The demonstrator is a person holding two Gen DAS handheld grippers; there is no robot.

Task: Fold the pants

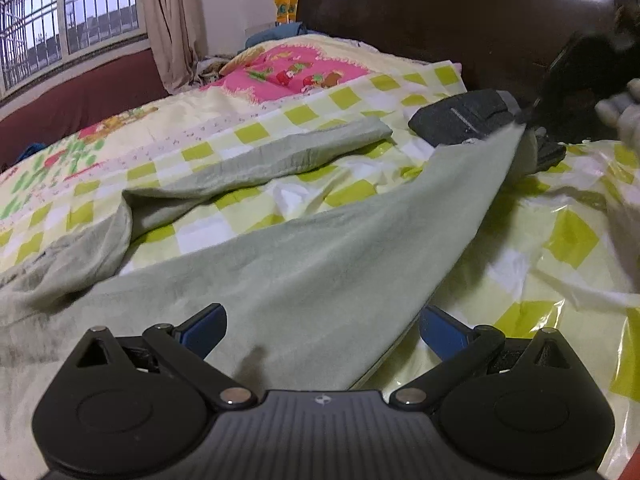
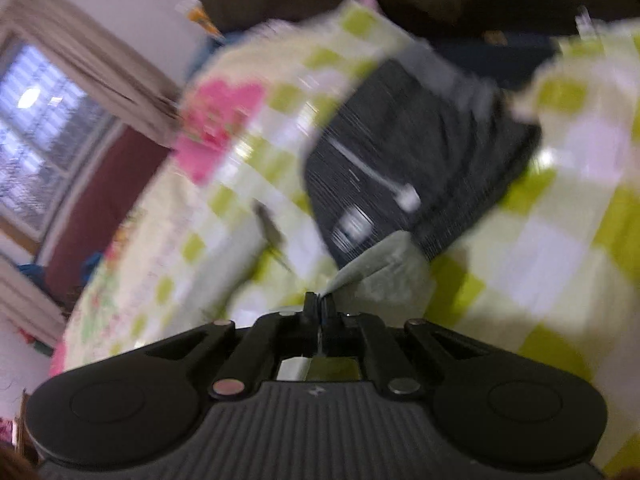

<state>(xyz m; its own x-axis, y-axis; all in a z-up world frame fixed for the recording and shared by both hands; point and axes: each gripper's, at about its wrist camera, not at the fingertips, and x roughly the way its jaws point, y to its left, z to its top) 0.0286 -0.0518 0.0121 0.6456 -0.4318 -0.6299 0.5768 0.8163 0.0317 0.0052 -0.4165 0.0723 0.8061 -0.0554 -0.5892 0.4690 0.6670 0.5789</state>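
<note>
Pale green pants (image 1: 304, 264) lie spread on the checked bedsheet (image 1: 568, 240). One leg (image 1: 288, 152) lies flat to the far left; the other runs from my left gripper up to the far right, where its hem is lifted. My left gripper (image 1: 322, 330) is open, its blue pads on either side of the near part of that leg. My right gripper (image 2: 319, 306) is shut on the green hem (image 2: 372, 260), raised above the bed; the view is blurred. The right gripper also shows blurred in the left wrist view (image 1: 576, 100).
A folded dark grey garment (image 1: 464, 116) lies by the dark headboard (image 1: 440, 12); it also shows in the right wrist view (image 2: 408, 160). A pink and yellow quilt (image 1: 280, 68) covers the far bed. A window (image 1: 68, 12) and curtain (image 1: 168, 20) stand at left.
</note>
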